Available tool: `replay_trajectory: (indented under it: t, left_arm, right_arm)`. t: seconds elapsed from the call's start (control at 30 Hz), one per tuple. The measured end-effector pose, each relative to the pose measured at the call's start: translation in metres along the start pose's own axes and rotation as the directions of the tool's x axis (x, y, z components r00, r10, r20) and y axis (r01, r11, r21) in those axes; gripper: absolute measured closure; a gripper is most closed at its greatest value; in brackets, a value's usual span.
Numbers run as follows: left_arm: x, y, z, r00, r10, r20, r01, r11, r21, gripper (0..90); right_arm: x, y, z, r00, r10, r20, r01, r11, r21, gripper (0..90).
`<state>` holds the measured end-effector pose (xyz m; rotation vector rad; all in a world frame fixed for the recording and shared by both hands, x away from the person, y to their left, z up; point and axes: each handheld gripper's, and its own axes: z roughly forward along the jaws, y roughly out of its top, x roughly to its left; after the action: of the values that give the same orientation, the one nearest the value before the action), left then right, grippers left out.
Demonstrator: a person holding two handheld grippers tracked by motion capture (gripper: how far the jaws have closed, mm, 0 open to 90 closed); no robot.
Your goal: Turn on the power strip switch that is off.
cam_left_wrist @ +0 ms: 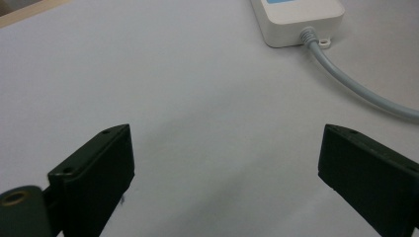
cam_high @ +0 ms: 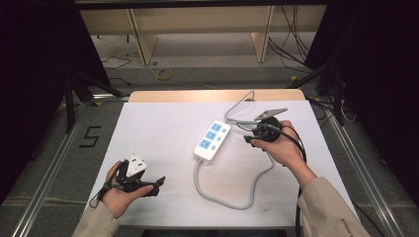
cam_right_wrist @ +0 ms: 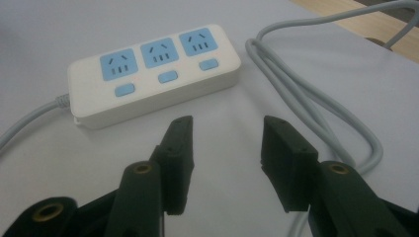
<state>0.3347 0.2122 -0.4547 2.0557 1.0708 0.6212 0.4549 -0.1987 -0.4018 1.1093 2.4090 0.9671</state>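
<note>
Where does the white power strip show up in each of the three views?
High view: the power strip lies on the white table, centre-right, left of the right gripper.
Left gripper view: its cable end sits at the top edge, right of centre.
Right gripper view: the whole strip lies upper left, beyond the jaws.
Shared landmark: its grey cable leaving that end.

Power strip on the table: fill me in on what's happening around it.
A person holds a gripper in each hand over a white table. Both grippers are open and hold nothing. The right gripper points at the power strip from close beside it; the left gripper hangs farther off. The strip's grey cord loops across the table.
</note>
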Motion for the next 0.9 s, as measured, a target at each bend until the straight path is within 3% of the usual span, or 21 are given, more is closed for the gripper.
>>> replay_trajectory:
  t: [0.9]
  left_arm:
    - [-0.001,0.000,0.001,1.0000,0.007,0.004,-0.007,1.0000,0.000,6.8]
  right_arm:
    - [-0.016,-0.032,-0.032,0.9972,0.071,0.025,-0.070,0.997,-0.042,45.6]
